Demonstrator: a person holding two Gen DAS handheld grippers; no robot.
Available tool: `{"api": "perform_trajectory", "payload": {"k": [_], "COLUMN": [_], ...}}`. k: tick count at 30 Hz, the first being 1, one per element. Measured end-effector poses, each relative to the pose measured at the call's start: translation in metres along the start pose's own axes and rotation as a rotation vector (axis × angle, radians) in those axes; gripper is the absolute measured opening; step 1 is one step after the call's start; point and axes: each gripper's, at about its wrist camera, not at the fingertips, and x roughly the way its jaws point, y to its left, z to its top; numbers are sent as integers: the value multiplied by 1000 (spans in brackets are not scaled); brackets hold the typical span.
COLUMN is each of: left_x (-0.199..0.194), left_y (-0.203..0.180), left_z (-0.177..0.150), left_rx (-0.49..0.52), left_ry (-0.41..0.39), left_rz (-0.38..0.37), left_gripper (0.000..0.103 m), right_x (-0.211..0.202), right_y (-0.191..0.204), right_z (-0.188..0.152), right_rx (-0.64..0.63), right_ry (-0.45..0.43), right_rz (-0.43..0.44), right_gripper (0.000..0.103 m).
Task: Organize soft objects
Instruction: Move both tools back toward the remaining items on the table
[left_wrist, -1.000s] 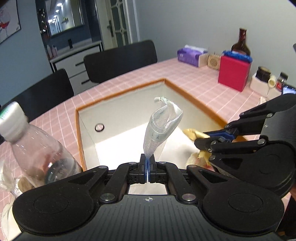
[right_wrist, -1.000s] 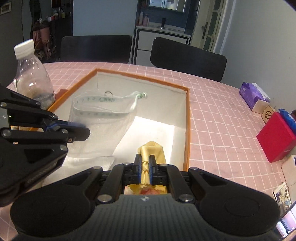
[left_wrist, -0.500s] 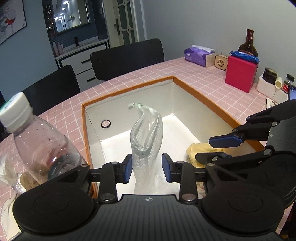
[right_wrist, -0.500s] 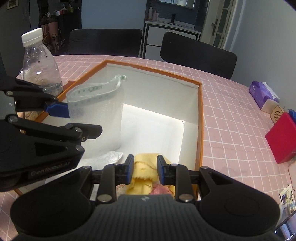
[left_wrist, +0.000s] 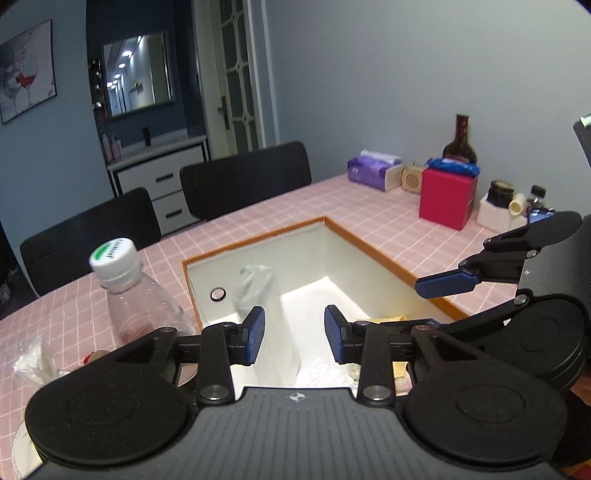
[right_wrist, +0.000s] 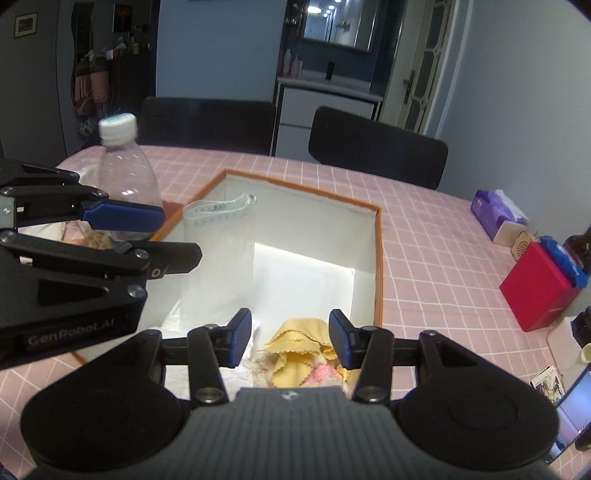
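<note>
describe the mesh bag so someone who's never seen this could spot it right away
Find the white box with an orange rim on the pink tablecloth. Inside, by its left wall, stands the white mesh bag, upright and see-through, unlike the low, crumpled yellow cloth beside it.

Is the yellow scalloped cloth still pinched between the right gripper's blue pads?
No, the yellow scalloped cloth lies in the box, clear of the right gripper, whose jaws are opening.
</note>
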Motion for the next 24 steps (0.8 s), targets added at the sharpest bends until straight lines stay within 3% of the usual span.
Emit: {"api": "perform_trajectory", "payload": {"k": [5,16,24], "left_x": [-30,-77,-98], "left_y": [6,42,79], "left_z": [-17,-66,-109], "left_rx": [3,-89,-172], "left_ry": [-67,-118,-108], "left_rz": [-24,65,126], "left_gripper": [41,41,41], "right_x": [-32,-52,-44], "right_y": [20,71,107], "right_z": [-13,-43,-57], "right_rx": [15,34,98], "right_ry": [-99,-210,-251], "right_rz": [4,13,117], "right_gripper": [48,49,53]}}
